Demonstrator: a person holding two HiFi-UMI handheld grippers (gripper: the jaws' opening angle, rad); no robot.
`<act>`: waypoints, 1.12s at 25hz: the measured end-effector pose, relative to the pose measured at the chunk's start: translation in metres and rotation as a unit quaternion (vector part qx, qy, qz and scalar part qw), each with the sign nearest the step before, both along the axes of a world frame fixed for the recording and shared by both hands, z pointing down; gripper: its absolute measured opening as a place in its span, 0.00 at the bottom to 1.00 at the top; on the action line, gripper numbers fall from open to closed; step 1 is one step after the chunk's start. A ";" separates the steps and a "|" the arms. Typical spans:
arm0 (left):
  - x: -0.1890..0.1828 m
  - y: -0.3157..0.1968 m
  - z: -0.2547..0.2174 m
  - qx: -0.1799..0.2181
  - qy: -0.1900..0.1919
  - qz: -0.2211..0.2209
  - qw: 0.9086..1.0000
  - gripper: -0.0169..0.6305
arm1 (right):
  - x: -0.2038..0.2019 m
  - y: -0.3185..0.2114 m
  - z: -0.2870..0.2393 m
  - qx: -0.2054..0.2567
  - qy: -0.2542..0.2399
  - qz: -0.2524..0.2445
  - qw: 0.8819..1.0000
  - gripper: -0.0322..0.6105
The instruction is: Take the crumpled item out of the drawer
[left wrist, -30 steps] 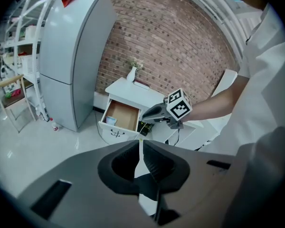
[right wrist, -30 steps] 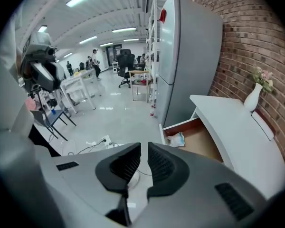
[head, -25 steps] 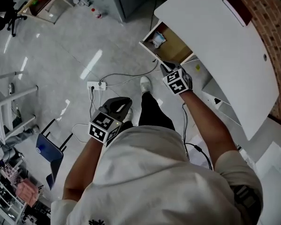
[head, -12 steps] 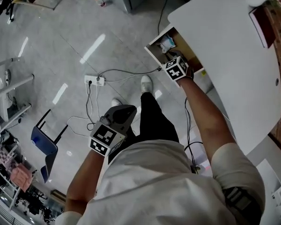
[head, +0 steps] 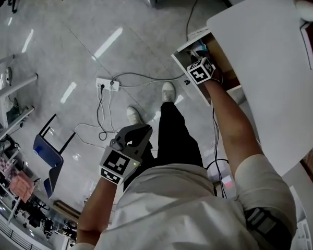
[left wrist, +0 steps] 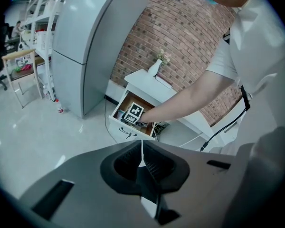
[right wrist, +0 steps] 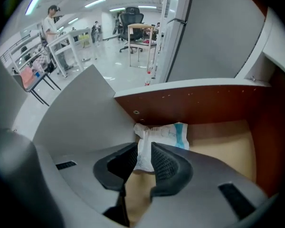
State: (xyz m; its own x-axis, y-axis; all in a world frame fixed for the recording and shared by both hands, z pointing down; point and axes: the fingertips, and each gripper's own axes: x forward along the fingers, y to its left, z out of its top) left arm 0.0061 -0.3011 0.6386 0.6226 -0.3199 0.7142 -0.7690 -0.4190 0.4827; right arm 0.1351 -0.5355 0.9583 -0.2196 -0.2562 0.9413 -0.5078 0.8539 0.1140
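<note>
Reaching into the open drawer [right wrist: 213,106], the right gripper [right wrist: 143,148] held its ribbed black jaws apart, straddling the lower edge of the crumpled wrapper [right wrist: 162,136], which lay in the drawer's back corner. By my reading the approach was done, and the squeeze and the lift out were left. The wrapper looked thin and creased, white with a blue patch. The drawer had dark brown walls and a pale, smooth floor. The left gripper [left wrist: 142,156] hung low, jaws together on nothing.
</note>
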 end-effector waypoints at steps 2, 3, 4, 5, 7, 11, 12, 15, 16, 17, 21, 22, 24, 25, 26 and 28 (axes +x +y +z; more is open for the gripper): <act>-0.002 -0.001 0.006 -0.003 -0.002 -0.005 1.000 0.06 | -0.004 -0.003 0.006 0.006 0.001 -0.006 1.000 0.22; -0.003 -0.002 0.008 -0.004 -0.002 -0.006 1.000 0.06 | -0.005 -0.005 0.009 0.007 0.002 -0.009 1.000 0.20; -0.004 -0.004 0.009 -0.003 -0.002 -0.007 1.000 0.07 | -0.005 -0.007 0.010 0.008 0.005 -0.010 1.000 0.19; -0.006 -0.005 0.009 -0.003 -0.002 -0.008 1.000 0.06 | -0.004 -0.009 0.011 0.010 0.009 -0.011 1.000 0.16; -0.011 -0.005 0.009 -0.005 -0.001 -0.009 1.000 0.07 | -0.004 -0.008 0.010 0.009 0.016 -0.007 1.000 0.12; -0.011 -0.003 0.003 -0.005 -0.002 -0.010 1.000 0.07 | 0.001 -0.007 -0.002 0.005 0.017 0.006 1.000 0.10; -0.010 -0.003 0.002 -0.003 -0.002 -0.009 1.000 0.06 | 0.002 -0.006 -0.006 0.004 0.015 0.008 1.000 0.10; -0.009 -0.001 -0.007 0.001 0.002 0.000 1.000 0.06 | 0.003 -0.001 -0.021 0.005 0.011 0.012 1.000 0.10; -0.010 0.000 -0.011 0.003 0.003 0.003 1.000 0.07 | 0.003 0.001 -0.027 0.005 0.009 0.014 1.000 0.10; -0.010 0.001 -0.016 0.007 0.004 0.005 1.000 0.07 | 0.003 0.003 -0.034 0.007 0.007 0.016 1.000 0.10; -0.012 0.007 -0.036 0.028 0.010 0.015 0.999 0.06 | 0.004 0.012 -0.067 0.014 0.003 0.025 1.000 0.10; -0.013 0.010 -0.041 0.032 0.012 0.018 0.999 0.06 | 0.003 0.016 -0.076 0.016 0.001 0.026 1.000 0.10; -0.017 0.017 -0.053 0.041 0.017 0.022 0.999 0.06 | 0.001 0.025 -0.095 0.022 -0.002 0.029 0.999 0.10; -0.020 0.022 -0.058 0.045 0.019 0.024 0.999 0.06 | 0.000 0.030 -0.104 0.026 -0.004 0.030 0.999 0.10; -0.024 0.026 -0.062 0.049 0.021 0.025 0.998 0.07 | -0.001 0.035 -0.114 0.030 -0.004 0.032 0.999 0.10; -0.034 0.037 -0.072 0.057 0.025 0.027 0.998 0.06 | -0.006 0.047 -0.133 0.039 -0.006 0.039 0.998 0.10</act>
